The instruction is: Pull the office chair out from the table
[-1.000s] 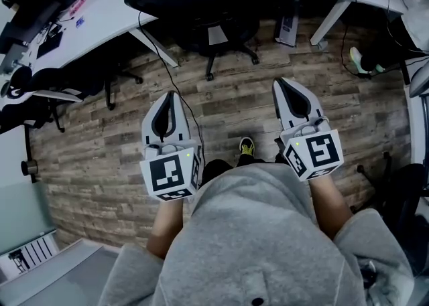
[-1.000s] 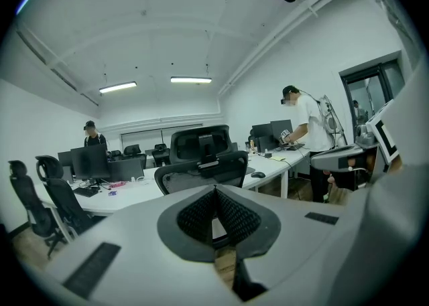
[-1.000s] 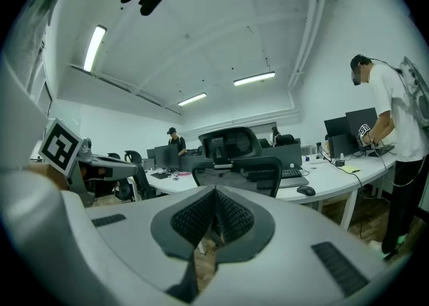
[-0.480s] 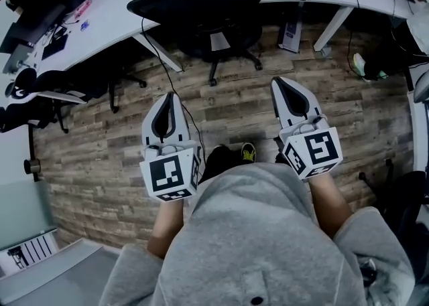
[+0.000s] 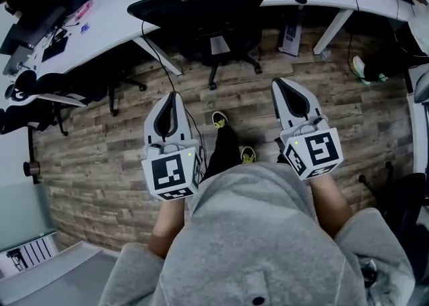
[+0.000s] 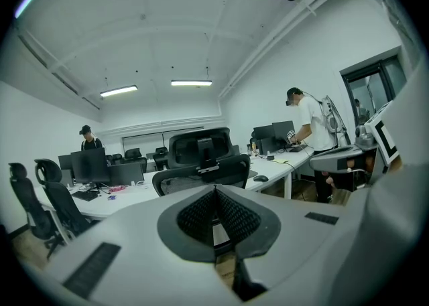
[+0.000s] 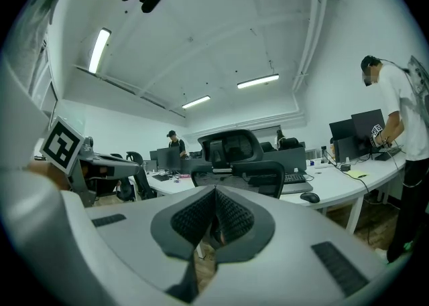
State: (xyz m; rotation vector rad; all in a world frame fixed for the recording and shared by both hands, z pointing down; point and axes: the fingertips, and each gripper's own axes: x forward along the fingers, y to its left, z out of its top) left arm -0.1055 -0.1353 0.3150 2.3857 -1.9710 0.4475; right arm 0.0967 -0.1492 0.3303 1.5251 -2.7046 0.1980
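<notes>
Office chair (image 5: 201,3) tucked against table (image 5: 100,23), well ahead of both grippers. Left gripper (image 5: 171,100) and right gripper (image 5: 281,87) both pinched closed, nothing between jaws. Best: walk closer, spread jaws, clamp backrest top edge, pull straight back. Versus earlier: one shoe (image 5: 219,120) has stepped forward, chair looks slightly nearer

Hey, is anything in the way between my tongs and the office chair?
Nothing solid: only bare wood floor separates the left tongs and right tongs from the office chair. A thin cable trails across it near the left tongs.
</notes>
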